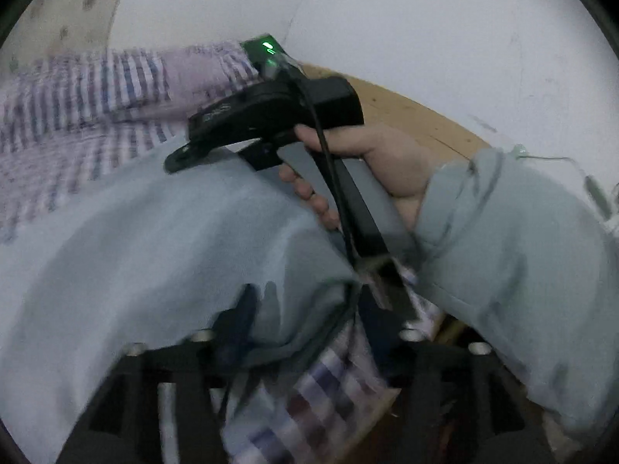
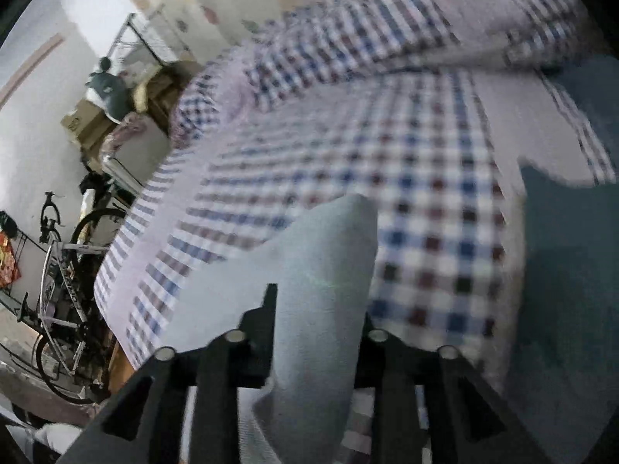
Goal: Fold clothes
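A light blue garment (image 1: 154, 251) hangs in a broad sheet above a checked bed sheet (image 1: 77, 89). At the bottom of the left wrist view, my left gripper (image 1: 313, 305) is shut on its bunched edge, with cloth draped over the fingers. A hand (image 1: 387, 162) in a pale blue sleeve (image 1: 522, 251) holds my right gripper (image 1: 174, 160), whose tip meets the garment's upper edge. In the right wrist view, my right gripper (image 2: 317, 309) is shut on a thick fold of the garment (image 2: 329, 251), which rises between the fingers. Both views are blurred.
The checked sheet (image 2: 406, 154) covers the bed, with a rumpled checked quilt at its far end. A wooden bed frame (image 1: 406, 112) meets a white wall (image 1: 425, 19). Beside the bed stand a bicycle (image 2: 65, 263) and cardboard boxes (image 2: 89, 123). Darker blue cloth (image 2: 572, 270) fills the right.
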`<state>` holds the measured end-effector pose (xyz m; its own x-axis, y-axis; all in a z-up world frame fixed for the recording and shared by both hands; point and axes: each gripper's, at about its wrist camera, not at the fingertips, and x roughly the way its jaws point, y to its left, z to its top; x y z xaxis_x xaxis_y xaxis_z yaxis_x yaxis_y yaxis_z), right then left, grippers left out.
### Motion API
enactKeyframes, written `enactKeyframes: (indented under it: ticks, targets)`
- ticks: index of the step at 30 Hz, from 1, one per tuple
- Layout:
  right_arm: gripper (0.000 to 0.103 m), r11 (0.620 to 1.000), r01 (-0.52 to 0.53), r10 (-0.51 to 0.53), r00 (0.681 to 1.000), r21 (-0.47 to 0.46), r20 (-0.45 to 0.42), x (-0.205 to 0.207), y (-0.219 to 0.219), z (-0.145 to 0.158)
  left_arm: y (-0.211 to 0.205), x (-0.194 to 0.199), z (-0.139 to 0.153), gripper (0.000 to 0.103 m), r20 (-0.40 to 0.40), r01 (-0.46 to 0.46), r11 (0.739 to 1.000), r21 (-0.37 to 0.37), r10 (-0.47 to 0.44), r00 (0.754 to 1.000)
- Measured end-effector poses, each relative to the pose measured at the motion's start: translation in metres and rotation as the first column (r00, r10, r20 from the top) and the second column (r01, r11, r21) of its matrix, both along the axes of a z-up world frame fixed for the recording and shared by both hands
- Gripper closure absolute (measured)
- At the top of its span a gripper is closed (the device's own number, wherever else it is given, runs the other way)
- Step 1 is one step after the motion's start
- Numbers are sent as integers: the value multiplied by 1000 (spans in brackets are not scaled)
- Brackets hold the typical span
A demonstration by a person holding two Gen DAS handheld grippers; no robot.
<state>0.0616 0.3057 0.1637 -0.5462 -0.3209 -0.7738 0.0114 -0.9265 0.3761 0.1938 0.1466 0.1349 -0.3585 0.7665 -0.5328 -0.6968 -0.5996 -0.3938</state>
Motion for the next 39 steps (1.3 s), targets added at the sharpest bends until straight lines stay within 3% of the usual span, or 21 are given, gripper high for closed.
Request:
enactKeyframes:
  ticks: [2, 5, 6, 8, 12, 14, 16, 20, 23, 27, 31, 34, 36, 39]
  targets:
    - [47, 1000, 27, -27, 999, -5, 19, 6, 29, -21, -18, 3, -4, 15, 65, 12, 999, 47, -15, 998]
    - [40, 997, 79, -79, 997, 10, 15, 21, 62, -33, -63, 7, 1, 9, 141, -1, 988, 156, -21, 990]
    - [40, 995, 100, -100, 995, 23, 3, 29, 69, -30, -85, 2, 4, 2, 161, -34, 981, 190, 3, 987]
    - [40, 990, 130, -128, 991, 52, -32, 46, 77, -22, -125, -13, 4, 0, 184, -106, 969, 224, 64, 981]
    - [38, 985, 89, -64, 985, 151, -162, 99, 41, 9, -197, -49, -3, 0, 209, -252, 934, 255, 202, 957]
    - [23, 979, 55, -8, 973, 196, -231, 128, 6, 21, -233, -67, -7, 0, 223, -324, 907, 268, 268, 937]
    - [20, 975, 33, 33, 956, 220, -292, 153, -30, 26, -266, -84, -13, 0, 242, -390, 879, 276, 329, 913]
    - [17, 976, 45, 31, 940, 214, -338, 170, -86, 16, -276, -102, -62, 0, 346, -451, 869, 203, 368, 863]
    - [17, 976, 54, 29, 928, 210, -373, 183, -129, 8, -271, -107, -92, 0, 402, -445, 881, 158, 354, 844]
    - [17, 986, 62, 7, 914, 157, -405, 195, -173, -5, -260, -102, -111, 0, 473, -402, 899, 175, 281, 835]
    - [17, 995, 4, 41, 895, 98, -444, 211, -216, -26, -259, -100, -117, 0, 494, -350, 910, 223, 204, 845]
    - [17, 966, -80, 185, 878, 246, -441, 223, -263, -42, -263, -103, -123, 0, 509, -338, 905, 258, 170, 844]
    - [22, 915, -128, 297, 856, 383, -423, 232, -296, -50, -266, -104, -126, 0, 513, -345, 903, 256, 176, 840]
    - [43, 859, -166, 377, 844, 484, -382, 238, -331, -60, -268, -106, -127, 1, 496, -362, 900, 243, 205, 844]
